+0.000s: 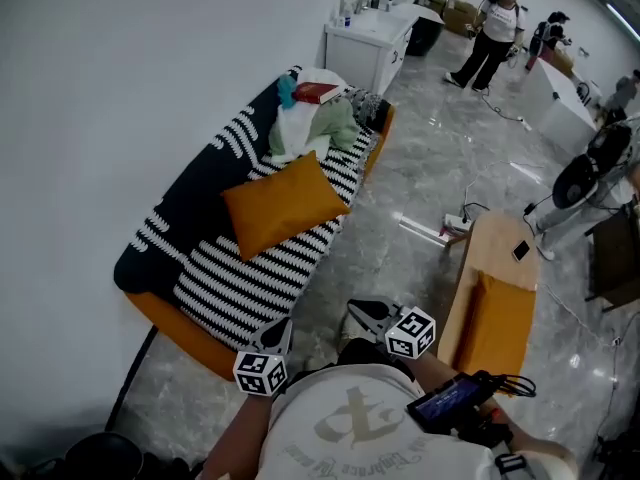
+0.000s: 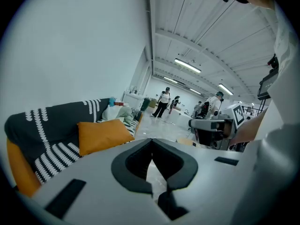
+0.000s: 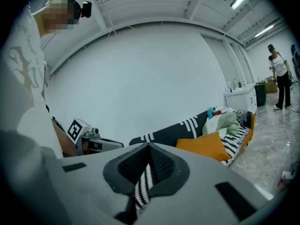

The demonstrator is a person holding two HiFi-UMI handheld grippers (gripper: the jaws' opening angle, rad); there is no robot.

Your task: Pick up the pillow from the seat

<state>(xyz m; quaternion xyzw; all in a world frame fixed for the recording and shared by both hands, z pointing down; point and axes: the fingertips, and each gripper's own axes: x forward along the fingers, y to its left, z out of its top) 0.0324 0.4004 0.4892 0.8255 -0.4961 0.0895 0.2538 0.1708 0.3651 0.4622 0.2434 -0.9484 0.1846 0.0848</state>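
The orange pillow [image 1: 283, 206] leans against the backrest on the seat of a black-and-white striped sofa [image 1: 240, 278]. It also shows as pillow [image 2: 101, 136] and pillow [image 3: 206, 146] in the two gripper views. Both grippers are held low in front of the person's chest, a short way from the sofa's near end. The left gripper [image 1: 277, 336] is shut with nothing in it, jaws together [image 2: 152, 162]. The right gripper [image 1: 362, 314] is shut and empty too [image 3: 149, 165]. Neither touches the pillow.
A heap of clothes [image 1: 315, 126] with a red book [image 1: 316, 93] fills the sofa's far end. A white cabinet [image 1: 368, 46] stands beyond. To the right is a wooden bench [image 1: 490, 258] with an orange cushion [image 1: 497, 323]. A power strip [image 1: 455, 223] lies on the floor. People [image 1: 492, 34] stand far off.
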